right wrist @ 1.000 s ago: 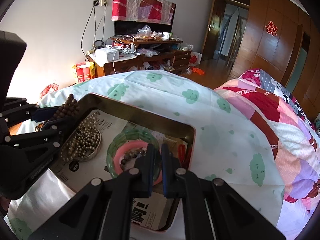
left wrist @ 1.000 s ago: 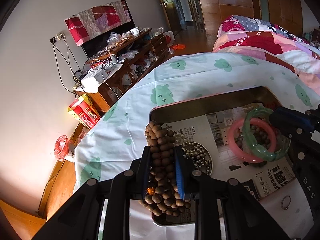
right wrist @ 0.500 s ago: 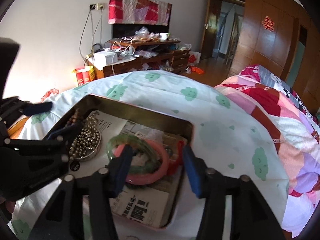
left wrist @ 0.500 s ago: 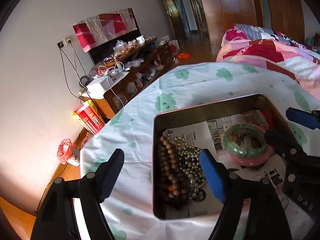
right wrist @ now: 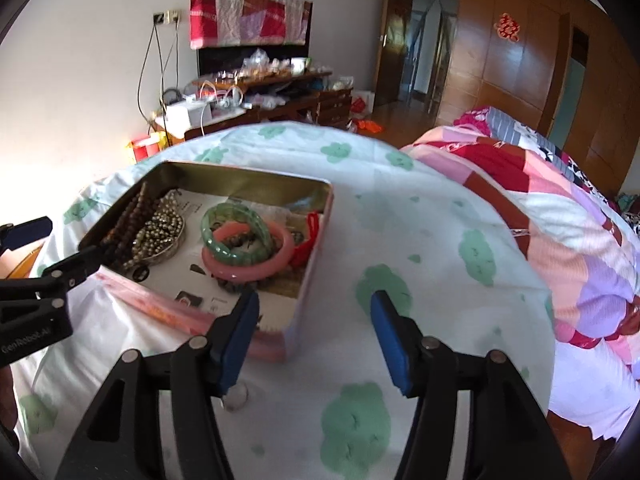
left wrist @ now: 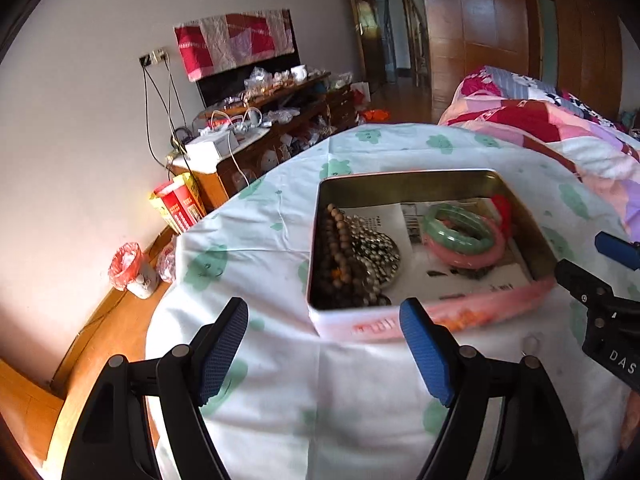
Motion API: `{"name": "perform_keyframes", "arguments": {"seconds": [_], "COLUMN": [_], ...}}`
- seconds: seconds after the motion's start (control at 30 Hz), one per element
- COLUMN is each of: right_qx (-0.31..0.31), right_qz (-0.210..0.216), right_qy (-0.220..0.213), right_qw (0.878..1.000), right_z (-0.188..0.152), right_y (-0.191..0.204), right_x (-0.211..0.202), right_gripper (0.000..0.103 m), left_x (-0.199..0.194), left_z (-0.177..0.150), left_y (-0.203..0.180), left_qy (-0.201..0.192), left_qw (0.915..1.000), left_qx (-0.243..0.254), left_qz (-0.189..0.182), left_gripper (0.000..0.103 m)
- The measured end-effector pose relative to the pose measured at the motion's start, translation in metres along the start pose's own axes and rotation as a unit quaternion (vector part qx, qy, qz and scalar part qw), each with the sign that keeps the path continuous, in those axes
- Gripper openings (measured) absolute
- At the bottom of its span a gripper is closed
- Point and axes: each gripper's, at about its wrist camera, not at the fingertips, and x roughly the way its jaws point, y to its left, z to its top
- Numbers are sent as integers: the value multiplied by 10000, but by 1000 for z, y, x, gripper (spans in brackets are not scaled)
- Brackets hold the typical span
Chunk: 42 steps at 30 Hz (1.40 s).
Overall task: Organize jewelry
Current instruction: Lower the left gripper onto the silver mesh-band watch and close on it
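A pink tin box (left wrist: 404, 179) (right wrist: 320, 240) sits on the cloud-print cloth. Inside lie a brown wooden bead string (left wrist: 334, 256) (right wrist: 124, 224), silver beads (left wrist: 376, 248) (right wrist: 160, 232), a green bangle (left wrist: 458, 232) (right wrist: 236, 236) on a pink bangle (left wrist: 476, 258) (right wrist: 248, 268), and something red (left wrist: 502, 210) (right wrist: 310, 236). My left gripper (left wrist: 326, 354) is open and empty, on the near side of the box. My right gripper (right wrist: 316, 338) is open and empty by the box's near right corner. A small ring (right wrist: 236, 398) lies on the cloth by its left finger.
The cloth-covered table (left wrist: 280, 380) drops off at the left to a wooden floor with a red bin (left wrist: 128, 266). A cluttered TV cabinet (left wrist: 272, 128) stands against the far wall. A bed with a patchwork quilt (right wrist: 540, 200) is on the right.
My left gripper let go of the brown bead string into the box and opened. My right gripper released the bangles and opened. Both have pulled back from the box.
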Motion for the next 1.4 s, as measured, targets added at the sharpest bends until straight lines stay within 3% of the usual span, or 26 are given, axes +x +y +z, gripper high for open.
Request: {"name": "perform_keyframes", "arguments": {"seconds": [0.23, 0.5, 0.63, 0.97, 1.07, 1.2, 1.27, 1.4], "right_qx": [196, 512, 755, 774, 707, 471, 386, 361], "right_qz": [-197, -452, -522, -338, -165, -75, -65, 10], "right_qy": [-119, 43, -22, -69, -46, 4, 23, 60], "right_qw": [9995, 9977, 9958, 9964, 9973, 9989, 9992, 9993], "right_z": [-26, -58, -59, -64, -65, -65, -66, -69], "right_y": [-21, -49, -60, -50, -43, -29, -24, -20], "right_x": [-30, -44, -43, -40, -39, -37, -35, -34], "right_gripper": [74, 79, 82, 82, 83, 83, 83, 83], "left_x": [-35, -34, -24, -5, 7, 19, 25, 18], "left_z": [-32, -49, -65, -76, -73, -64, -58, -60], "left_y": [-35, -86, -96, -52, -29, 0, 12, 24], "left_qy": [-115, 125, 343, 128, 60, 147, 202, 230], "left_qw": [9989, 9929, 9885, 9926, 9951, 9983, 9983, 9995], "left_qx": [378, 967, 1304, 1197, 987, 545, 395, 122], "left_qz": [-251, -686, -683, -159, 92, 132, 375, 170], "left_gripper": [79, 79, 79, 95, 98, 99, 99, 99]}}
